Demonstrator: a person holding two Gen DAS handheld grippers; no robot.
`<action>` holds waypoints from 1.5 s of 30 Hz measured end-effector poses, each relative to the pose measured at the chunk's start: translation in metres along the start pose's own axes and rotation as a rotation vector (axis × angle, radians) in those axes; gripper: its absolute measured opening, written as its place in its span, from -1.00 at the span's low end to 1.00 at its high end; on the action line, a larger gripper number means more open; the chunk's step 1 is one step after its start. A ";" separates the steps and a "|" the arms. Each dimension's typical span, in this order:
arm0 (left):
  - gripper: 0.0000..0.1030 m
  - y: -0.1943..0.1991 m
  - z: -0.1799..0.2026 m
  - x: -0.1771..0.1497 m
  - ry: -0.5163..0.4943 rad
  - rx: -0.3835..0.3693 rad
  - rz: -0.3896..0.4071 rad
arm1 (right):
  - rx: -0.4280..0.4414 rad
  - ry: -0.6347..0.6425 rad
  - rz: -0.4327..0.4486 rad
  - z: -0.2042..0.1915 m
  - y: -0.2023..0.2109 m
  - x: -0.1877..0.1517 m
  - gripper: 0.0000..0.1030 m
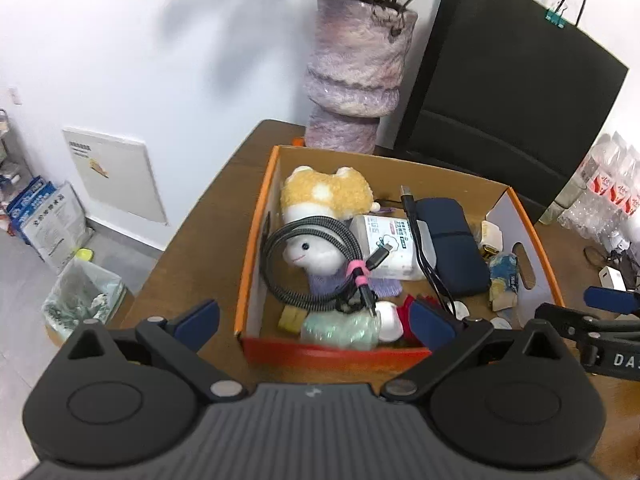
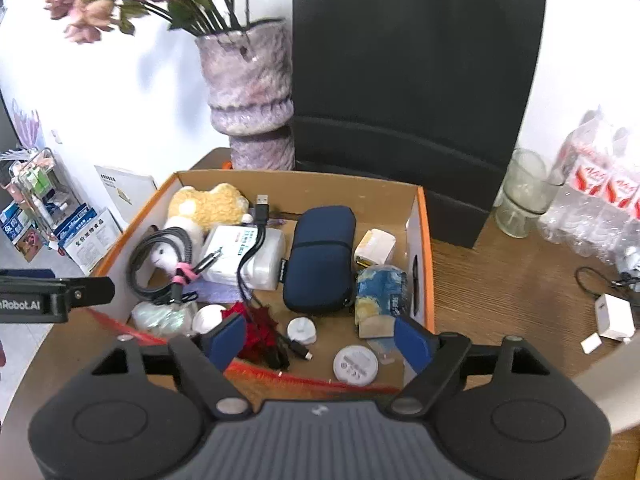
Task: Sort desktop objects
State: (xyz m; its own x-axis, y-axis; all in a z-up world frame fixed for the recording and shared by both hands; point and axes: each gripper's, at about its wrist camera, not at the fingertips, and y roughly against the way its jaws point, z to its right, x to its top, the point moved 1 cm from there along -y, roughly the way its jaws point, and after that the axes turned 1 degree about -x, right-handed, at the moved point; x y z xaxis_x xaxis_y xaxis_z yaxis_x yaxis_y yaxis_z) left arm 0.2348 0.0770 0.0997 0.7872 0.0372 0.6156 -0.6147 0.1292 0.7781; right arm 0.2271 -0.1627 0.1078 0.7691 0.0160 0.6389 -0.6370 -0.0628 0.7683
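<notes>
An orange-rimmed cardboard box [image 1: 251, 256] on the wooden table holds a yellow and white plush toy [image 1: 324, 192], a coiled black cable with a pink tie [image 1: 304, 264], a tissue pack [image 1: 394, 248] and a navy pouch [image 1: 456, 252]. My left gripper [image 1: 316, 322] hangs open over the box's near left corner, with nothing between its pads. In the right wrist view my right gripper [image 2: 320, 340] is open above the box's near edge [image 2: 312, 380], over a round white disc [image 2: 355, 364] and a red item [image 2: 258, 328]. It holds nothing.
A purple vase [image 1: 352, 80] and a black paper bag [image 1: 508, 80] stand behind the box. Right of the box lie a white charger [image 2: 612, 316] with cables, a glass jar [image 2: 520, 196] and wrapped water bottles [image 2: 600, 196]. A lined waste bin [image 1: 80, 300] stands on the floor to the left.
</notes>
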 end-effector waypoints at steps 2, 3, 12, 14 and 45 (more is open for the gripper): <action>1.00 0.012 0.002 -0.006 -0.012 0.000 0.012 | 0.001 0.003 0.010 -0.003 0.012 -0.004 0.67; 1.00 0.017 0.004 -0.008 -0.020 -0.001 0.012 | 0.000 0.003 0.011 -0.005 0.018 -0.006 0.68; 1.00 0.064 0.022 -0.049 -0.088 0.039 0.121 | -0.008 0.011 0.155 -0.022 0.059 -0.047 0.69; 1.00 0.076 0.027 -0.064 -0.111 0.051 0.218 | -0.002 -0.009 0.227 -0.024 0.069 -0.060 0.69; 1.00 0.095 0.005 -0.314 -0.150 0.089 0.265 | -0.009 -0.010 0.247 -0.064 0.102 -0.323 1.00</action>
State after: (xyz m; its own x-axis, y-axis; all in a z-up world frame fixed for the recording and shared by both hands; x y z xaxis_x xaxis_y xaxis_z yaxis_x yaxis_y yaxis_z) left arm -0.0708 0.0731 -0.0189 0.5869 -0.0895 0.8047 -0.8045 0.0470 0.5921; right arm -0.0895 -0.1108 -0.0176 0.5905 -0.0083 0.8070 -0.8061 -0.0546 0.5893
